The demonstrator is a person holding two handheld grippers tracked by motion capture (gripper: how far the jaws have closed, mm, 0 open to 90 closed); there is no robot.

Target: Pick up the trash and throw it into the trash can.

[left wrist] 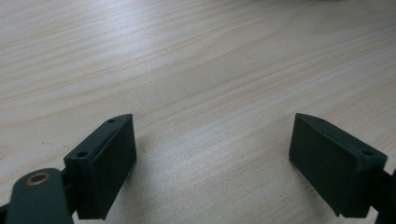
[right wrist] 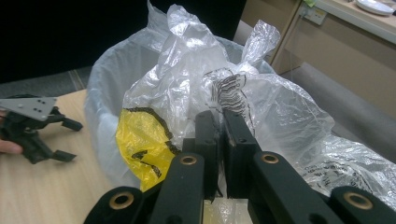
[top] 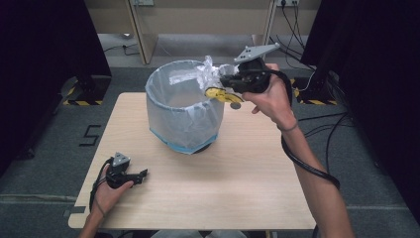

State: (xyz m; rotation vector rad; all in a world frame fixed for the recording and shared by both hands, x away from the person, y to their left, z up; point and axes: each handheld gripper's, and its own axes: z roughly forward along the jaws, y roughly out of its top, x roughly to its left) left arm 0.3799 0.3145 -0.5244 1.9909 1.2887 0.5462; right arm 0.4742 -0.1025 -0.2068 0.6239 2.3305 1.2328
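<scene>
- Where the wooden worktop (top: 237, 168) reaches its near-left corner, the left hand-held gripper (top: 141, 174) rests low in a hand, jaws wide apart and empty.
- At centre stands a round bin (top: 184, 111) lined with a thin pale bag.
- Right of it, over the bin's far rim, the right hand-held gripper (right wrist: 221, 140) is clamped on a crumpled clear plastic bag (right wrist: 196, 88) with yellow print.
- That bag looks light, soft and slippery; a bunched fold probably gives the surest hold.

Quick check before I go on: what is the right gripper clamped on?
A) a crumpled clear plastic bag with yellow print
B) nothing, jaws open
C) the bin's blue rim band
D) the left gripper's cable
A: the right gripper is pinched shut on the plastic bag above the lined bin.
</scene>
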